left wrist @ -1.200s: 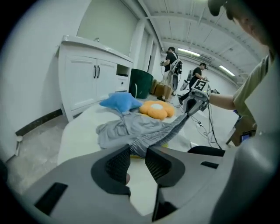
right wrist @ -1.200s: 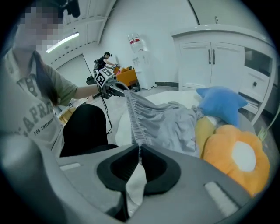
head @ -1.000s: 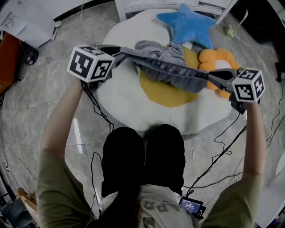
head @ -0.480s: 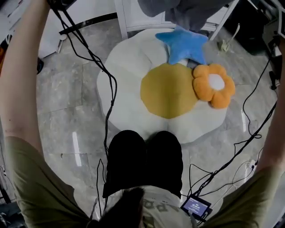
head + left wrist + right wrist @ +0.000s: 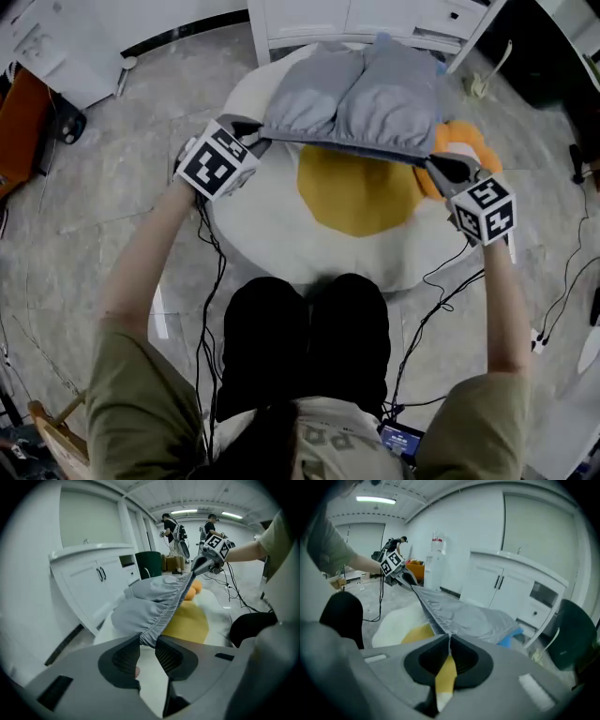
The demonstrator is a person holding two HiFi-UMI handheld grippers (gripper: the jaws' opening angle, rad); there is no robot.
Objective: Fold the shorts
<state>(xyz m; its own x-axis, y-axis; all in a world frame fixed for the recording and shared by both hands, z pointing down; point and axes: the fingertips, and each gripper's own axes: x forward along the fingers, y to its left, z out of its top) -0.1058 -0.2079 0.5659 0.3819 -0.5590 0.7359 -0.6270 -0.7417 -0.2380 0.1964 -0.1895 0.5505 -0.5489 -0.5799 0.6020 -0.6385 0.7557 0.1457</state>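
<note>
- Spreading over the floor, the rug [image 5: 272, 225] is white with a yellow centre. Its far edge is hidden under the shorts.
- Shorts [image 5: 361, 98], grey, are stretched by the waistband between both grippers over the rug's far side. No label shows on them, and I cannot tell whether the legs touch the rug.
- Cabinets [image 5: 93, 583] and far-off people show only in the gripper views.
- Left gripper [image 5: 255, 139] pinches one waistband end. Its own view shows the gathered elastic [image 5: 157, 620] bunched between the jaws.
- Right gripper [image 5: 433, 167] is clamped on the other end, the cloth a thin line between jaws that nearly meet.
- Flower cushion [image 5: 469, 141], orange, is mostly covered.
- Star [image 5: 381, 39]: the head view shows only a blue tip, while the right gripper view shows more beneath the cloth.
- Cubes [image 5: 486, 211] carry black-and-white squares and no words.
- Shirt print [image 5: 323, 439] is cut off and unreadable.
</note>
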